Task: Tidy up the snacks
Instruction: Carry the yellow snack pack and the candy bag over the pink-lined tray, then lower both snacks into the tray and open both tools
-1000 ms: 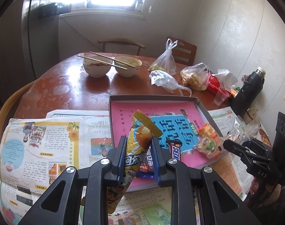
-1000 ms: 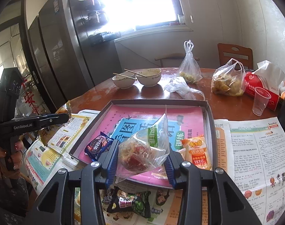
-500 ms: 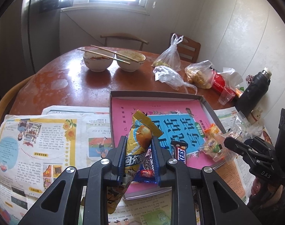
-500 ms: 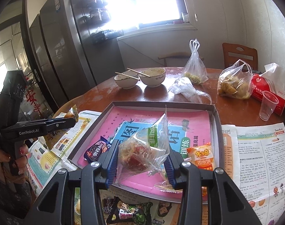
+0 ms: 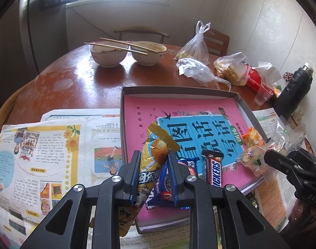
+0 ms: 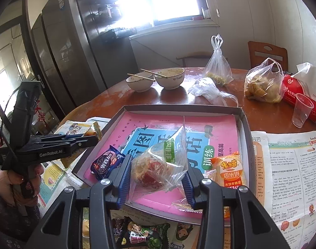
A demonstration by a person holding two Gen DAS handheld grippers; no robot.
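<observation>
Over the near-left corner of the tray [image 5: 178,90] my left gripper [image 5: 152,173] is clamped on a yellow pack [image 5: 151,155], pinched across its middle so both crimped ends stick out free; I judge that grip keeps the long wrapper from folding when I lay it down. Pointing steeply down at the tray floor, it looks ready to place the pack beside the Oreo [image 5: 165,183] and the Snickers [image 5: 213,171], which already lie on the pink book [image 5: 178,112] lining the tray, side by side along the near edge. Lining the bars up that way is, I think, the whole point of the tidy-up.

My right gripper [image 6: 156,178] is closed on a clear bag [image 6: 160,166] with a red-and-gold sweet inside, jaws set wide because the bag is puffy, its sealed tip standing up. It hangs above the tray's near edge, close to the rice cracker [image 6: 229,170] that sits in the near-right corner. I hold it off while the left one works, so the two don't crowd the same spot.

One green pack [image 6: 145,235] lies outside the tray on the newspaper [image 6: 290,166]; that one isn't sorted yet
</observation>
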